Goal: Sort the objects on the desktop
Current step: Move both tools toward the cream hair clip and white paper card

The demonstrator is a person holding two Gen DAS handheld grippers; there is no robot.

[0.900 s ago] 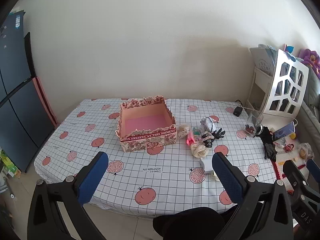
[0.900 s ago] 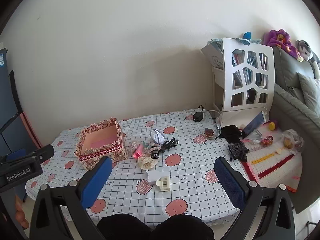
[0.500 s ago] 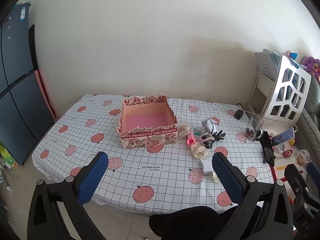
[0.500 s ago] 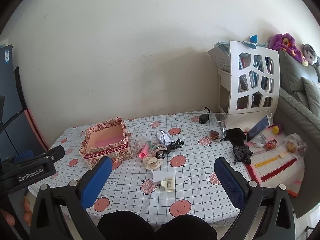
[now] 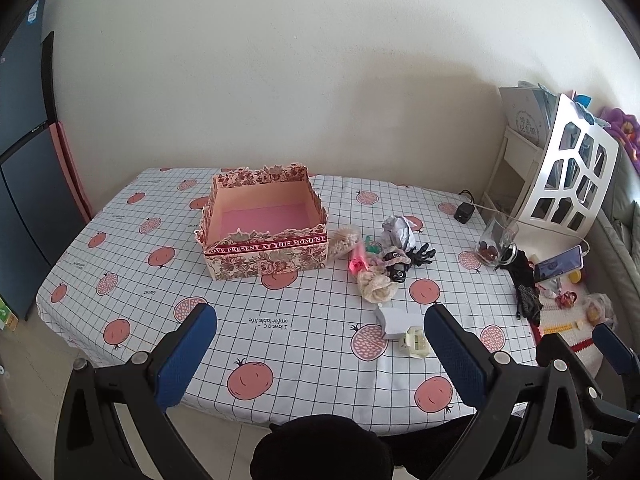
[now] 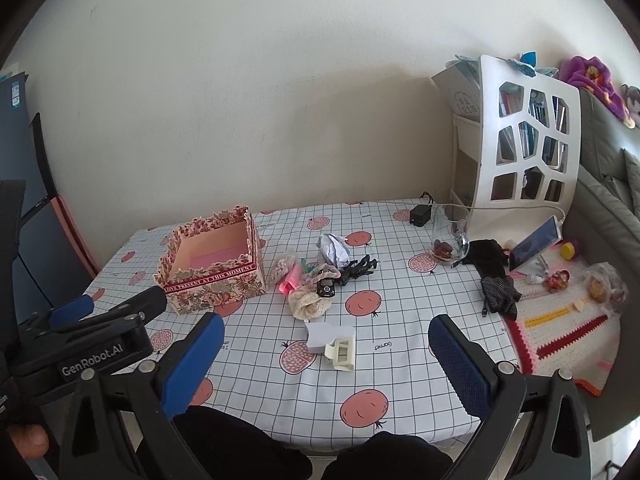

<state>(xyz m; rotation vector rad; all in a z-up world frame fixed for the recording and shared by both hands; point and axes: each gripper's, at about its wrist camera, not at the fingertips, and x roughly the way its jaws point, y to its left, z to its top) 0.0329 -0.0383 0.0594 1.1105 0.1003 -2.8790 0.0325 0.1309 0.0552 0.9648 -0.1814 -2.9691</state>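
Observation:
A pink floral box [image 5: 264,232] stands open and empty on the checked tablecloth [image 5: 240,320]; it also shows in the right wrist view [image 6: 212,264]. To its right lies a heap of small items: crumpled paper [image 5: 396,230], a black claw clip [image 5: 422,254], a pink object [image 5: 357,260], a cream scrunchie [image 5: 376,290]. A white box with a cream clip [image 5: 404,330] lies nearer the front edge. My left gripper [image 5: 320,328] is open and empty, before the table's front edge. My right gripper [image 6: 326,340] is open and empty, also short of the table.
A glass with dark bits [image 6: 450,236], a black charger [image 6: 420,214] and black cloth [image 6: 492,272] sit at the table's right. A propped phone [image 6: 536,242] and a white bookshelf [image 6: 528,140] stand further right. A dark fridge [image 5: 24,184] stands left.
Both grippers have drawn back and up a little from the table, so more of it shows. The left gripper's body has come further into the right wrist view. Nothing on the table moved.

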